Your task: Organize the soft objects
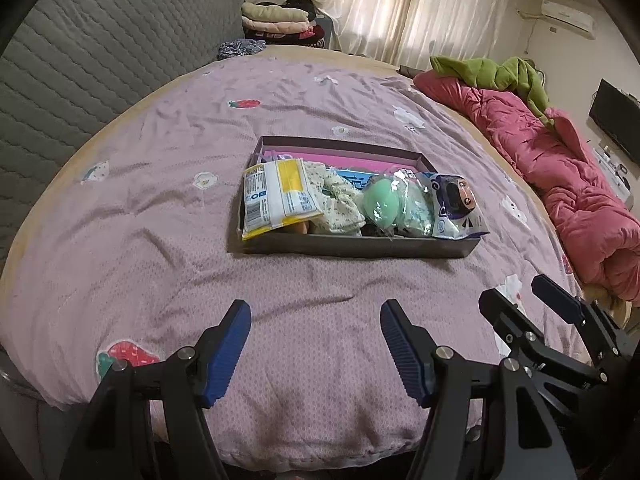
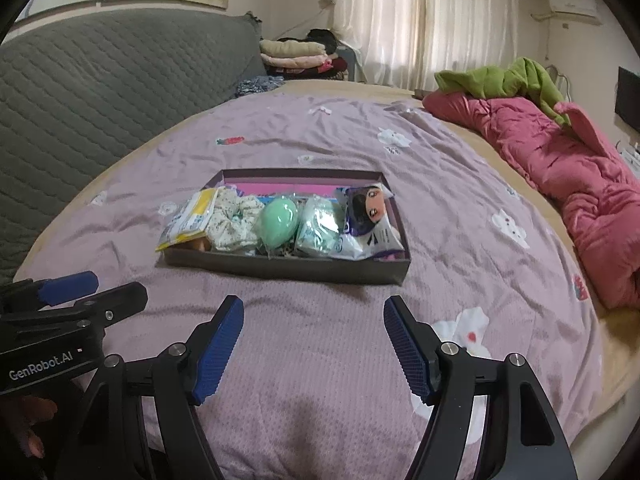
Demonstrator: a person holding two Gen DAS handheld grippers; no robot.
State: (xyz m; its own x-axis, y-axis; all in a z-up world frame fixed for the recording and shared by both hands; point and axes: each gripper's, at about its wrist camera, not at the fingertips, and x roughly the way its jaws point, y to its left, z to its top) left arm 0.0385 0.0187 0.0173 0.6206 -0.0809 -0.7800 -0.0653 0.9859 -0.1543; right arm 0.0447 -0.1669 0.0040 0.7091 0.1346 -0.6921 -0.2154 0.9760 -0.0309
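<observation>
The bed (image 1: 168,208) holds the box (image 1: 352,246) straight ahead of me, its long side lying across. It is full of soft things. My left hand-held gripper (image 1: 316,354) and right hand-held gripper (image 2: 314,350) are both wide and empty, about equally near.

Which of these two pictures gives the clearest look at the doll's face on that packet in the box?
The right wrist view: the doll packet faces the camera, eyes and dark hair plain. In the left wrist view the same packet sits at the box's right end, turned, so the face looks squashed.
</observation>
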